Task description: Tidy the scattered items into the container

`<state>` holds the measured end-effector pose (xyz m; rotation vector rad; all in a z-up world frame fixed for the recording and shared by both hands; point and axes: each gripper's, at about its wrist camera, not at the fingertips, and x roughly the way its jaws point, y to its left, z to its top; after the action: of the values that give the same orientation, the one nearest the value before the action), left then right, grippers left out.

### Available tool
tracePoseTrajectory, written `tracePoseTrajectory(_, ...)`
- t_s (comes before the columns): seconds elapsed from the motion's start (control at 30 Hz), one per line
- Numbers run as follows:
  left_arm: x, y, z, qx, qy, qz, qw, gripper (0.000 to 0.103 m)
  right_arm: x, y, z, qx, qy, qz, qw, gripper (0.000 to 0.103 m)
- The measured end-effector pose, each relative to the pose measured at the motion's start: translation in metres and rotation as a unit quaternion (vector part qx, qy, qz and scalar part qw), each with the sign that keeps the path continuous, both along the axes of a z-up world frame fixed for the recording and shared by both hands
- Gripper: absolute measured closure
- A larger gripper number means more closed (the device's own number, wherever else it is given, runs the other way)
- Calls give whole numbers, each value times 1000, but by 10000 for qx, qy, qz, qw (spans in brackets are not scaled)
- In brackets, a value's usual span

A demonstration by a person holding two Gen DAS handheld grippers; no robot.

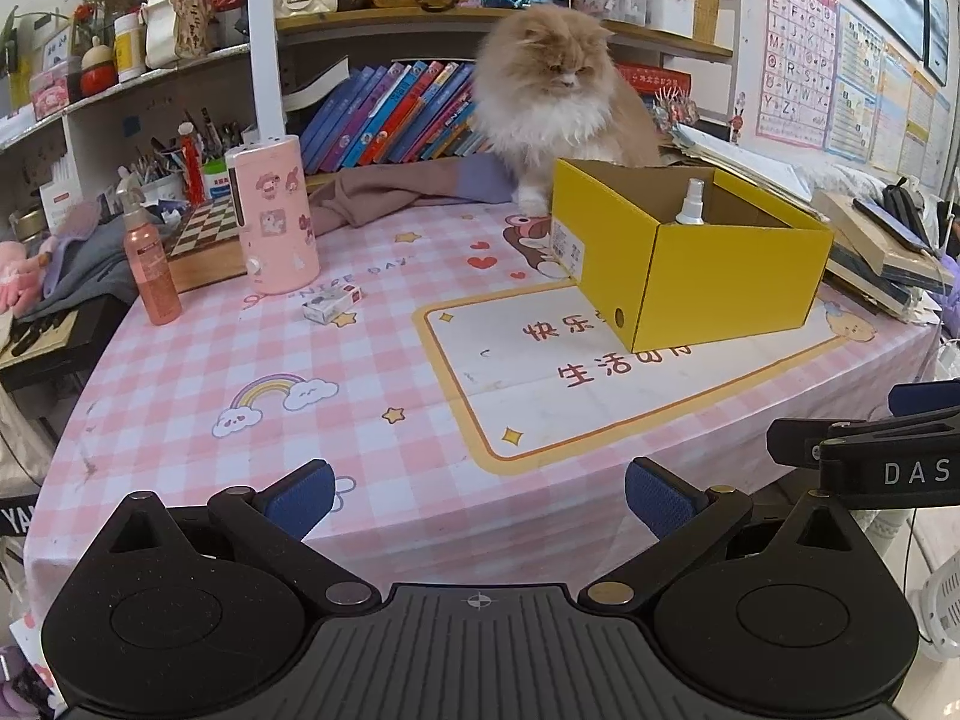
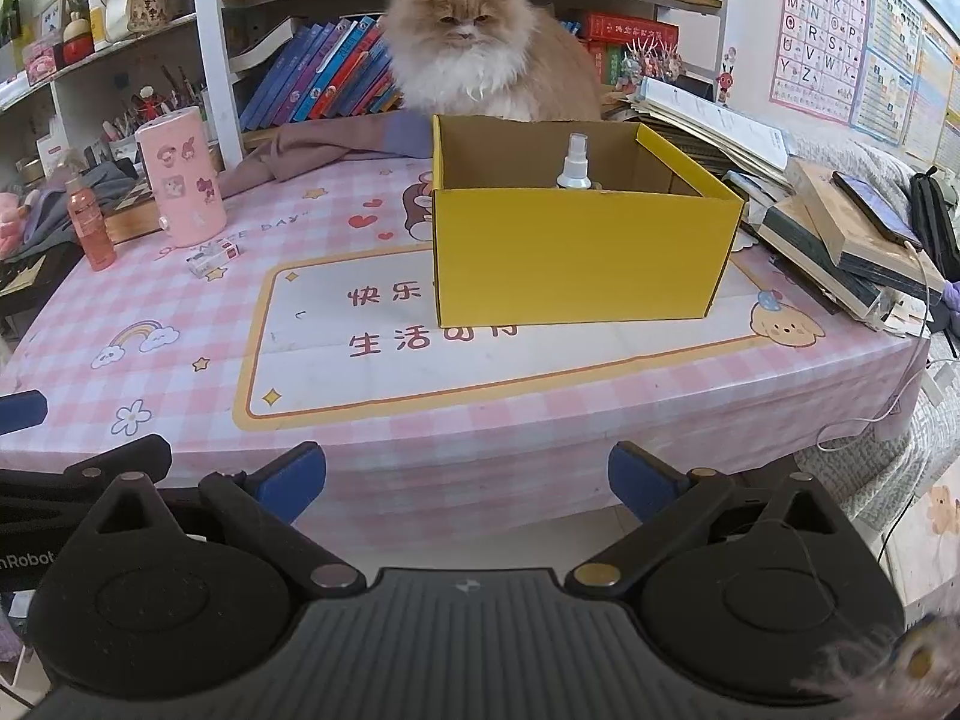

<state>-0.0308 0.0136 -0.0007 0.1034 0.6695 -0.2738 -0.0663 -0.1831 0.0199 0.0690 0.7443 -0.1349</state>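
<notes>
Two cameras look over the same pink checked tablecloth (image 1: 198, 372). From my left wrist, the yellow box (image 1: 720, 276) sits far right on the cloth, open at the top, with a white spray bottle (image 1: 691, 204) standing upright inside it. A fluffy cat (image 1: 558, 96) sits just behind the box, one paw touching its far left corner. Far left stand a pink cylinder (image 1: 277, 216) and a pink spray bottle (image 1: 149, 264); a small carton (image 1: 331, 303) lies flat just in front of the cylinder. My left gripper (image 1: 480, 498) hangs over the near edge, fingers spread wide, holding and touching nothing. My right gripper (image 1: 864, 444) shows at the right edge.

From my right wrist, the box (image 2: 576, 252) faces me squarely, white bottle (image 2: 575, 165) near its middle, cat (image 2: 468, 36) behind. Books and a phone (image 2: 876, 210) are piled to its right. The carton (image 2: 213, 258), cylinder (image 2: 180, 177) and pink bottle (image 2: 89, 228) sit far left. My right gripper (image 2: 467, 483) is wide apart and empty, above the table's near edge.
</notes>
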Motion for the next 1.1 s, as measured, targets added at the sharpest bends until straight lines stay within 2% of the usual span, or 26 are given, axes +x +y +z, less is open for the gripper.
tracePoseTrajectory(1.1, 11, 17, -9, -13, 170, 198, 9997, 0, 16, 17, -9, 3, 174, 223, 9996, 1)
